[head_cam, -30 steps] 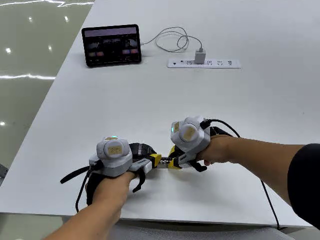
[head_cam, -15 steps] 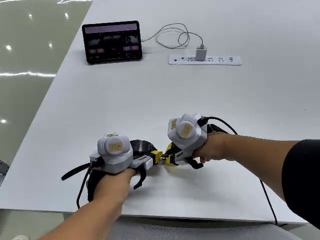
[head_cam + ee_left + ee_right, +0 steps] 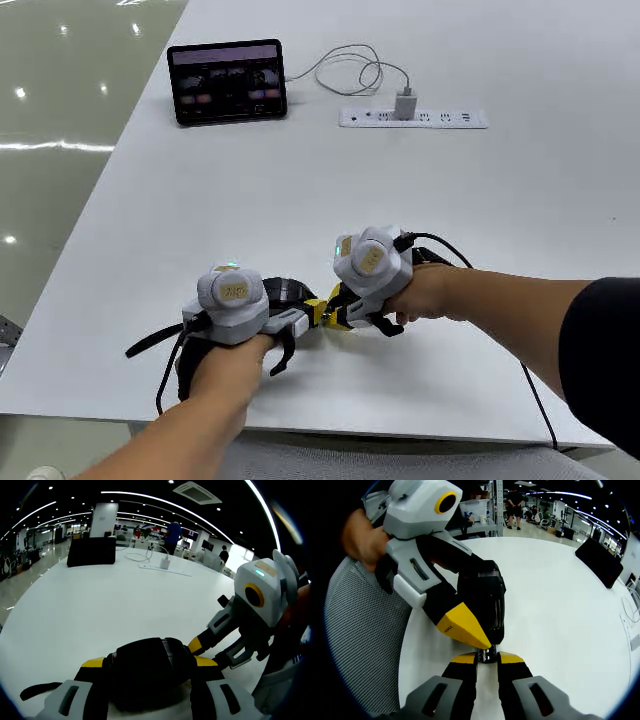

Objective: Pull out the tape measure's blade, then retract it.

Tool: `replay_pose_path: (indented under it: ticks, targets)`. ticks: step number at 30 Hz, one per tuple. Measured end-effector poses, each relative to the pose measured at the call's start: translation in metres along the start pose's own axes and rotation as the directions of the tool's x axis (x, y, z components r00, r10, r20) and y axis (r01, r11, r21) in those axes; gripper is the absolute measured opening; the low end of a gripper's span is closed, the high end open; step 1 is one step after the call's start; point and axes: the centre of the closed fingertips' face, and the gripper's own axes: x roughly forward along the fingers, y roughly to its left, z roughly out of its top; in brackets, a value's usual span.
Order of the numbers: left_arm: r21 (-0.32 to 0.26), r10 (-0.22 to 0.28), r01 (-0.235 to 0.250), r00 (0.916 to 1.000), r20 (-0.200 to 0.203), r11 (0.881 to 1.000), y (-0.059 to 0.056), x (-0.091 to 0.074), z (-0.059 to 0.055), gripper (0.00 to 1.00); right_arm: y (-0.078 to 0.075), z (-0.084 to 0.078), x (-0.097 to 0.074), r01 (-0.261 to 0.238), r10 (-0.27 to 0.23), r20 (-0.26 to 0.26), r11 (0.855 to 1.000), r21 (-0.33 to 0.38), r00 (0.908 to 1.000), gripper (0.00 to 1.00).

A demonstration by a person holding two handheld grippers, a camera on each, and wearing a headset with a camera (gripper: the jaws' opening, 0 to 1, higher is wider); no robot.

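One black tape measure (image 3: 284, 292) is held tight between the yellow-tipped fingers of the left gripper (image 3: 306, 314), near the front edge of the white table (image 3: 300, 190). Whether it is rested on the table or held just above it cannot be told. In the left gripper view the tape measure (image 3: 150, 672) is squeezed from both sides by the left gripper (image 3: 149, 661). The small metal blade tip (image 3: 487, 654) is pinched by the right gripper (image 3: 487, 658), whose fingers are pressed narrow around it. Almost no blade is pulled out, so the two grippers are set tip to tip. In the head view the right gripper (image 3: 334, 318) is seen just beside the left one. Farther back a dark tablet (image 3: 227, 82) is propped up. A white power strip (image 3: 413, 118) is laid to its right, with a charger (image 3: 402, 106) plugged in and a looped cable (image 3: 345, 75) run to the tablet.
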Motion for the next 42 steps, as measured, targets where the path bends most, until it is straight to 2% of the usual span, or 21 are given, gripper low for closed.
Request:
replay_pose_path:
  ticks: [16, 20, 42]
  targets:
    - [-0.001, -0.001, 0.001, 1.0, 0.0, 1.0, 0.0001, 0.0001, 0.0002, 0.62, 0.0006, 0.0064, 0.0047, -0.007, 0.007, 0.021, 1.0, 0.01, 0.9998, 0.11]
    - [-0.001, -0.001, 0.001, 1.0, 0.0, 1.0, 0.0003, -0.0001, 0.0003, 0.62, 0.0008, 0.0066, 0.0043, -0.008, 0.008, 0.021, 1.0, -0.009, 0.9997, 0.11]
    - [0.013, 0.009, -0.009, 0.9998, 0.018, 1.0, -0.0003, -0.0002, 0.0009, 0.64, 0.0007, 0.006, 0.0053, -0.006, 0.006, 0.016, 1.0, 0.007, 0.9999, 0.12]
